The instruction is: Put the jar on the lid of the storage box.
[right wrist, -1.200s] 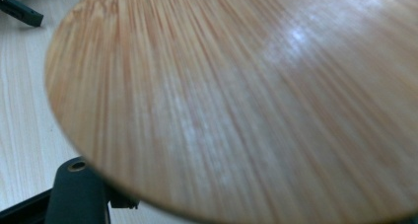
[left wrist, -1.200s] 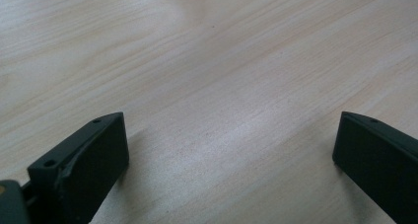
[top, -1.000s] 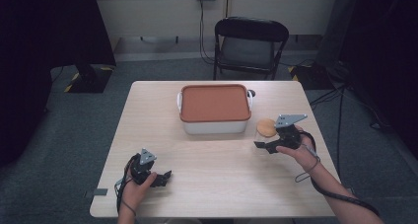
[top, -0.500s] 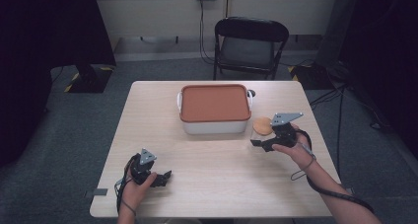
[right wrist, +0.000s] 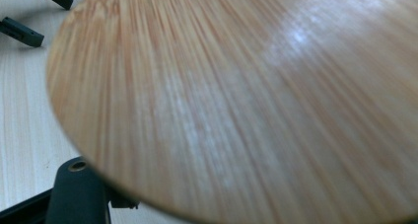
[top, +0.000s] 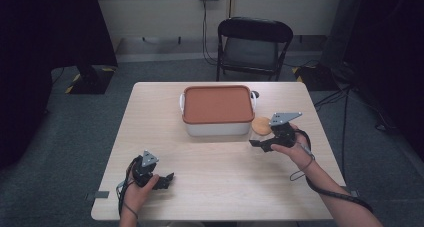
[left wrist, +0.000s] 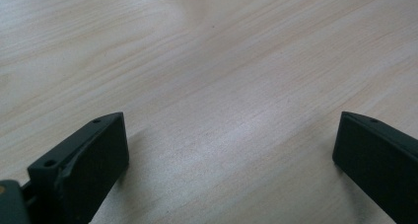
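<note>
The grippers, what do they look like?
Both the left gripper and the right gripper are black, each with two blocky jaws, a grey three-cornered plate on top and a black cable trailing back. The person's forearms are bare, without sleeves.

The table (top: 215,187) is bare wood along its whole near edge and across its left half, wide enough for either hand to sweep through. A white container with an orange lid (top: 217,109) stands at the middle of the far edge and blocks the way there. Just beside its right near corner sits a round bamboo lid (top: 261,125), narrowing the gap toward the right edge. Beyond the far edge a black chair (top: 254,47) stands on the floor.
</note>
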A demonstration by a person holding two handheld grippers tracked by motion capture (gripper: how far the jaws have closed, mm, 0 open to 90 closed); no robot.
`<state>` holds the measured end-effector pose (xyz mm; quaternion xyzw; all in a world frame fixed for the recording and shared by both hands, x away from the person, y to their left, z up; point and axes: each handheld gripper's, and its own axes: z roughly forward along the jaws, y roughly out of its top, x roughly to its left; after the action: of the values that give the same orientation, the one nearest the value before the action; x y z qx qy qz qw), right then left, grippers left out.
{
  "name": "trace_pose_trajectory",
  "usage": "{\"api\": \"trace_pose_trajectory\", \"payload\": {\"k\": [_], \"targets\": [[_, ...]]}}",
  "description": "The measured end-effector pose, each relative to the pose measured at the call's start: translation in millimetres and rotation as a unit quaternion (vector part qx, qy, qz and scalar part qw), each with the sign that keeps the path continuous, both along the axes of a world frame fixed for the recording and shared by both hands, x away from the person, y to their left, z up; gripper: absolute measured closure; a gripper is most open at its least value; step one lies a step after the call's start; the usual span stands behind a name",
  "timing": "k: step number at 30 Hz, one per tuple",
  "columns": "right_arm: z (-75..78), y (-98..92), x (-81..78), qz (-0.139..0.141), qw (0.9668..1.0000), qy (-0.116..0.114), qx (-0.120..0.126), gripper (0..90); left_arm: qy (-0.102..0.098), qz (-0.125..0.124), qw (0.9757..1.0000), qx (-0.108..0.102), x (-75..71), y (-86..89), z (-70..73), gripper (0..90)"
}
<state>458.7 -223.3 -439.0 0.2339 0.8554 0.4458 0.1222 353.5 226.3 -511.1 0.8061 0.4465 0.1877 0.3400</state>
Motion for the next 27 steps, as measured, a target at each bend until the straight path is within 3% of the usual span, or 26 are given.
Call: {"api": "trace_pose_trajectory", "payload": {"k": [27], "targets": [[11.9,20.1,7.0,0.017,0.9997,-0.005,-0.018,25.8,0.000,0.000,1.0000,0.000,0.0,0.0,0.0,0.1]]}}
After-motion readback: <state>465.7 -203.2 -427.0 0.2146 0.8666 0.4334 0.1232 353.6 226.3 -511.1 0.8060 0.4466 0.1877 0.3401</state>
